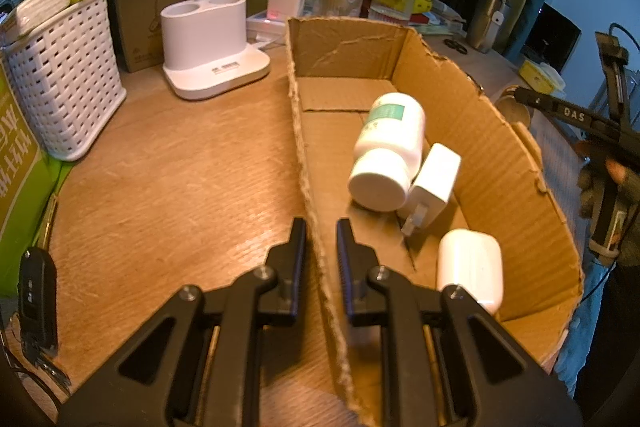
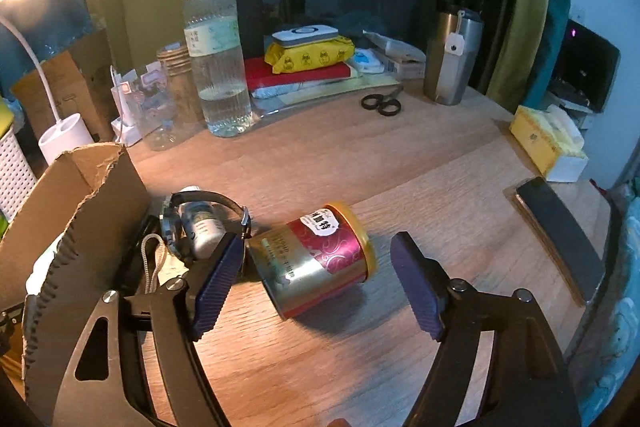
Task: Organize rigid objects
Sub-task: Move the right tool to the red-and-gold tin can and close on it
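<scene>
While lying sideways, tin (image 2: 318,259) points its lid upper-right

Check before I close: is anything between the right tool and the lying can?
Nothing visible: the can lies on its side between the open right tool's fingers; a watch sits just left, outside them.

left gripper (image 1: 321,233): black angular frame with triangular cut-outs, silver round screws at the pivots
left fingers (image 1: 345,267): dark blue ribbed pads on black mounts
right gripper (image 2: 318,281): same black frame, silver screws, triangular cut-out on its left arm
right fingers (image 2: 416,291): blue-purple ribbed pads
right hand (image 1: 608,187): dark olive fingerless glove, at the far right edge
</scene>
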A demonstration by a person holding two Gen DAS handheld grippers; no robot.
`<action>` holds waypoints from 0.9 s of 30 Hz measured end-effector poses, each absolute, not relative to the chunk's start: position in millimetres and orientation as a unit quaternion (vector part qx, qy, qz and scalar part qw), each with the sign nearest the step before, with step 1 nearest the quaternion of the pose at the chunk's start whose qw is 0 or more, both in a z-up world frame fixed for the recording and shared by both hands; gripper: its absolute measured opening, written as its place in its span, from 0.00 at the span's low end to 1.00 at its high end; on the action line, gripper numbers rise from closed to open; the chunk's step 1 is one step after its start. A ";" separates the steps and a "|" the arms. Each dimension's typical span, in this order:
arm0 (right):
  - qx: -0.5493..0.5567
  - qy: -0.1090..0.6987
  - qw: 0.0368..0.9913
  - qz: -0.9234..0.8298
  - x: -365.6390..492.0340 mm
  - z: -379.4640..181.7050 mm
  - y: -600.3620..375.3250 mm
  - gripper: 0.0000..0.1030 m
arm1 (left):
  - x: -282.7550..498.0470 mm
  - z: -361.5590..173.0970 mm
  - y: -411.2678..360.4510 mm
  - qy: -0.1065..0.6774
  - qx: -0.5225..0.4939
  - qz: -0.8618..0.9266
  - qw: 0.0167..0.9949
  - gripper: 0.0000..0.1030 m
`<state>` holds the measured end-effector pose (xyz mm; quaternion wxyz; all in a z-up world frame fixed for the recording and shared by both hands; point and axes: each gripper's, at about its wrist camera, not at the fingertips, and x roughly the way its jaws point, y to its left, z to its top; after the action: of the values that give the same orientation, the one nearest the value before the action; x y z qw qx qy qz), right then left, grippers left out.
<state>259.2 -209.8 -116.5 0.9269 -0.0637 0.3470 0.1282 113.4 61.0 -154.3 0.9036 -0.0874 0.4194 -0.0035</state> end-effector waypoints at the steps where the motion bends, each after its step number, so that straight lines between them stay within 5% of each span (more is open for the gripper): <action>1: -0.063 0.348 0.926 0.130 260.6 -117.7 -210.4 0.77 | 113.2 -154.4 60.7 0.419 -0.087 -0.004 0.904 0.16; 27: -0.073 0.380 0.914 0.125 284.7 -140.5 -208.2 0.75 | 113.4 -154.4 61.0 0.420 -0.088 -0.004 0.903 0.16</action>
<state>284.7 -208.2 -140.5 0.9136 -0.0729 0.3801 0.1248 113.4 61.0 -154.4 0.9034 -0.0878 0.4196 -0.0039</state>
